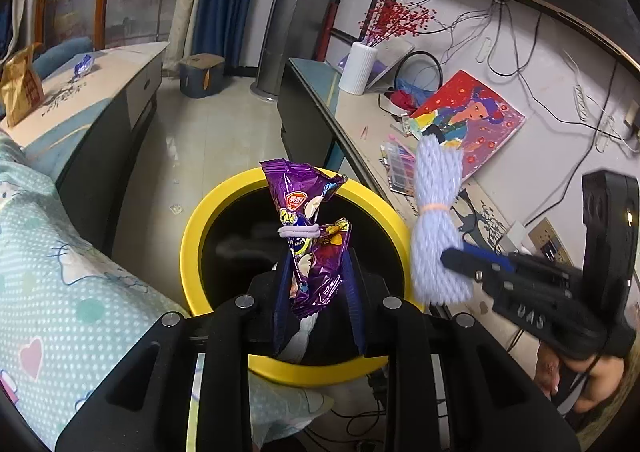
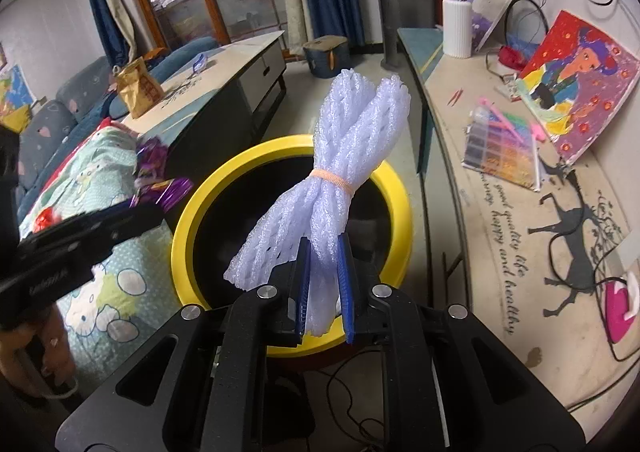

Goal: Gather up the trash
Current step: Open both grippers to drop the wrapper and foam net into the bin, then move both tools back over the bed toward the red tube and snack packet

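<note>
A yellow-rimmed bin (image 1: pixel 192 236) with a black inside stands on the floor in front of both grippers. My left gripper (image 1: pixel 318 292) is shut on a crumpled purple snack wrapper (image 1: pixel 308 220) tied with a pale band, held over the bin's opening. My right gripper (image 2: pixel 324 288) is shut on a bundle of white foam netting (image 2: pixel 348 156) tied with an orange band, also above the bin (image 2: pixel 396 212). In the left wrist view the netting (image 1: pixel 438 220) and the right gripper (image 1: pixel 472 272) hang at the bin's right rim. The left gripper's body and wrapper (image 2: pixel 156 172) show at the left.
A patterned blanket (image 1: pixel 52 264) lies left of the bin. A low table (image 2: pixel 224 64) holds a brown paper bag (image 2: pixel 138 86) and a blue wrapper (image 1: pixel 83 66). A long shelf (image 2: pixel 520 212) on the right carries a white vase (image 2: pixel 456 28), a painting, a bead tray and cables.
</note>
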Motion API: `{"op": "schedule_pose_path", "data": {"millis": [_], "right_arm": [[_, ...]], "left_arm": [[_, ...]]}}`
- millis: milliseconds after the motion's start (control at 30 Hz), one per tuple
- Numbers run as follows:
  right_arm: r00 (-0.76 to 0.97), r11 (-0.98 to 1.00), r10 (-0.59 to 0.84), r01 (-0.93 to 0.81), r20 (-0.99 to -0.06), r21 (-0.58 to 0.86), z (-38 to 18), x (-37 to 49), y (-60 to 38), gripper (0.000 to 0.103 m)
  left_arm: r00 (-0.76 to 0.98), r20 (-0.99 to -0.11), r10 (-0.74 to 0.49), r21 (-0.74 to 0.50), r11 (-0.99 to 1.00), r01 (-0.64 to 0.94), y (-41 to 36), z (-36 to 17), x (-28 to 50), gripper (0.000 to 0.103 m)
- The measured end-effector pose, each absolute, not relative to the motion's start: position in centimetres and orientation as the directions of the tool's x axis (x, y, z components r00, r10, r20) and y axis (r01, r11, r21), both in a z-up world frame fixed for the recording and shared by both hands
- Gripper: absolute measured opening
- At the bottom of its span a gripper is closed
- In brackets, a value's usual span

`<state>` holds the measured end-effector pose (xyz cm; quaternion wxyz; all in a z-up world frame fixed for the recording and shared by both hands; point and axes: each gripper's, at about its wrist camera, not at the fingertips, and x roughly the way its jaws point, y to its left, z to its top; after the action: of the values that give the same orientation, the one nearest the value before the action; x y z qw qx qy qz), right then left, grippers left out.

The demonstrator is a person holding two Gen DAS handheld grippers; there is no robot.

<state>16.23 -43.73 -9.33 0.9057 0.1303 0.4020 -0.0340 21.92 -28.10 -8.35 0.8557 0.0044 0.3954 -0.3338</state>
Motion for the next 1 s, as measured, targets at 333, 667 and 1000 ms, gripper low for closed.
{"op": "schedule_pose_path", "data": {"millis": [333,667,1000], "right_arm": [[0.662,0.959,0.025,0.197,-0.749,0.206,-10.0,16.4,-44.3,0.037],[0.706,0.957,-0.018,0.218,-0.708,0.193,-8.0,15.8,-44.3,0.058],[0.760,0.960,-0.006,0.185,-0.650,0.208,-5.2,15.1,-42.5,0.068]], "left_arm": [[0.496,-0.695,-0.521,-0.245,0.820,0.517,-27.1,-8.5,23.4,0.095],[0.568,-0.676,-0.470,-0.206,0.860,0.467,-24.3,-6.4,21.6,0.097],[0.644,-0.641,-0.418,-0.188,0.899,0.396,-20.1,-3.8,19.2,0.097]]}}
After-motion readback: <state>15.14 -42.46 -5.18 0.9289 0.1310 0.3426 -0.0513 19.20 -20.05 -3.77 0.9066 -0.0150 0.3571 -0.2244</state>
